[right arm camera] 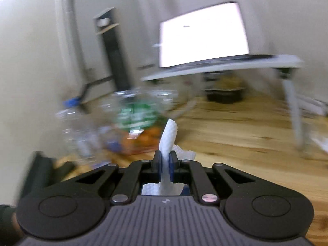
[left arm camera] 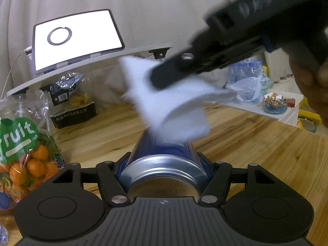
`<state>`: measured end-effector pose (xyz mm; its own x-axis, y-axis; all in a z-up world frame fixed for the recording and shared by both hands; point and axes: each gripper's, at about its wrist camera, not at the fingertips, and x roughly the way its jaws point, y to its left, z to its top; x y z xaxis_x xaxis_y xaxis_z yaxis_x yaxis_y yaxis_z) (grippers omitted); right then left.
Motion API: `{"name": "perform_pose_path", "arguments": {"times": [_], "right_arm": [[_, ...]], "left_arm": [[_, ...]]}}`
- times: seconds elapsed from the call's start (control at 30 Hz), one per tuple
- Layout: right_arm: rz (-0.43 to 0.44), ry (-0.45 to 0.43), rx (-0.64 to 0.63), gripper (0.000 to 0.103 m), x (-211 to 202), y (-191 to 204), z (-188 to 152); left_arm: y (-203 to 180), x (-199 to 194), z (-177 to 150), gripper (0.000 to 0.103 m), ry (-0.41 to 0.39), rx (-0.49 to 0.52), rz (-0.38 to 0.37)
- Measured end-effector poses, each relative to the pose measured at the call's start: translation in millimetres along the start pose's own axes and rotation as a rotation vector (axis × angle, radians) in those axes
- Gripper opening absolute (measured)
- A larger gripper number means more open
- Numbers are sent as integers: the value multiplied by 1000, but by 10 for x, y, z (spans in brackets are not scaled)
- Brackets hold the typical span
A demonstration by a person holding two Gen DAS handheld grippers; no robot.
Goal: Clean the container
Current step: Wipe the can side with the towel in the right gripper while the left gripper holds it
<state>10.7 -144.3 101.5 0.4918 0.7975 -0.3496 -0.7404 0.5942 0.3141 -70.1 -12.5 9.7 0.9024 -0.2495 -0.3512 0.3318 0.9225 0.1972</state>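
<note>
A blue metal can [left arm camera: 164, 149] lies lengthwise in my left gripper [left arm camera: 164, 164], its silver base turned toward the camera. The gripper is shut on the can's sides. Above the can's far end hangs a white paper towel [left arm camera: 174, 110], blurred, with its lower edge at the can; whether it touches I cannot tell. My right gripper [left arm camera: 162, 78] comes in from the upper right, shut on that towel. In the right wrist view the right gripper [right arm camera: 165, 160] pinches the towel [right arm camera: 168, 135], which sticks up between the pads.
A bag of oranges [left arm camera: 24, 160] sits at the left on the wooden surface [left arm camera: 256, 147]. Behind stands a low white table [left arm camera: 86, 65] with a lit screen [left arm camera: 75, 39]. A plastic bag [left arm camera: 248, 86] and an ashtray [left arm camera: 274, 104] are at the right. Clear bottles [right arm camera: 82, 127] appear blurred.
</note>
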Motion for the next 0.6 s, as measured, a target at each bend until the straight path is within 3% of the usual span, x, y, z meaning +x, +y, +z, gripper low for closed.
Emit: {"name": "perform_pose_path", "arguments": {"times": [0.1,0.27,0.47,0.6], "right_arm": [[50,56,-38,11,179,187,-38],[29,89,-76,11,356,250,-92],[-119,46,-76,11,346,-8,-62],[-164,30,-34,11,293,-224,-65]], "left_arm": [[-38,-10,1,67,-7,24,5],[-64,-36,-1,67,-24,45,7],[-29,-47,4,67,-36,39,1],[-7,-51,1,67,-42,32,1]]}}
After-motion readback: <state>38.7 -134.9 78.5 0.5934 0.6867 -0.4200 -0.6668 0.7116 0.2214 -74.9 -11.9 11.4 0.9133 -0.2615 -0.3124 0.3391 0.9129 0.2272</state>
